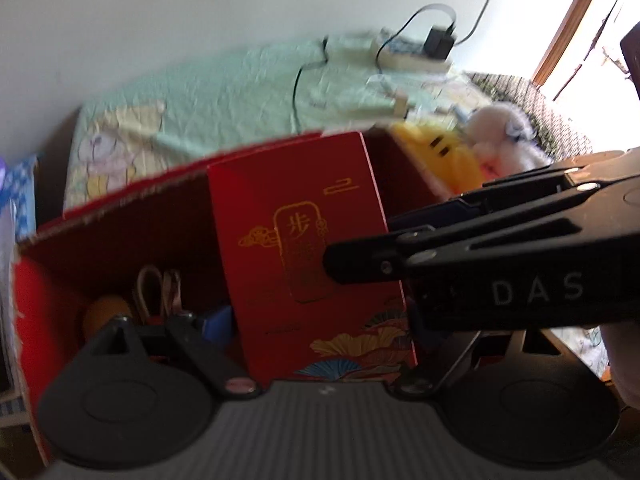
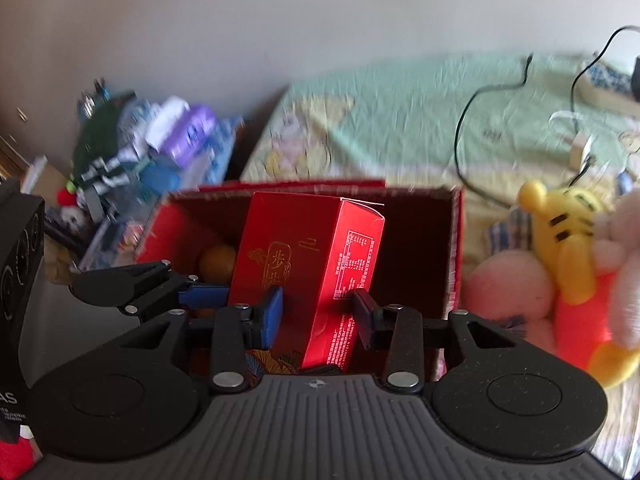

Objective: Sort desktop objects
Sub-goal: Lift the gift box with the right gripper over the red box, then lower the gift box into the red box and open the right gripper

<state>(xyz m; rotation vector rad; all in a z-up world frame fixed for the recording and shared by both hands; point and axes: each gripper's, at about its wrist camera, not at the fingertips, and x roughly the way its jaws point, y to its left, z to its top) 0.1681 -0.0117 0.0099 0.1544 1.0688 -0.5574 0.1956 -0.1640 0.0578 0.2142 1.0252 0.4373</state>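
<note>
A tall red carton (image 1: 304,216) with gold print stands upright inside an open red cardboard box (image 1: 120,204). My left gripper (image 1: 316,320) spans the carton's width low down, a blue pad pressed on each side. My right gripper (image 1: 366,240) comes in from the right and pinches the carton's right edge. In the right wrist view the carton (image 2: 344,248) sits corner-on between the right gripper's (image 2: 316,306) pads, inside the box (image 2: 456,240). One left finger (image 2: 160,280) touches the carton's left side there. An orange ball (image 1: 106,312) and looped scissor-like handles (image 1: 154,288) lie in the box.
The box sits on a bed with a pale green sheet (image 2: 400,120). A yellow tiger plush (image 2: 560,240), a pink plush (image 2: 508,284) and a white plush (image 1: 504,132) lie to its right. Black cables and a charger (image 1: 438,42) lie farther back. A pile of packets (image 2: 160,140) crowds the left.
</note>
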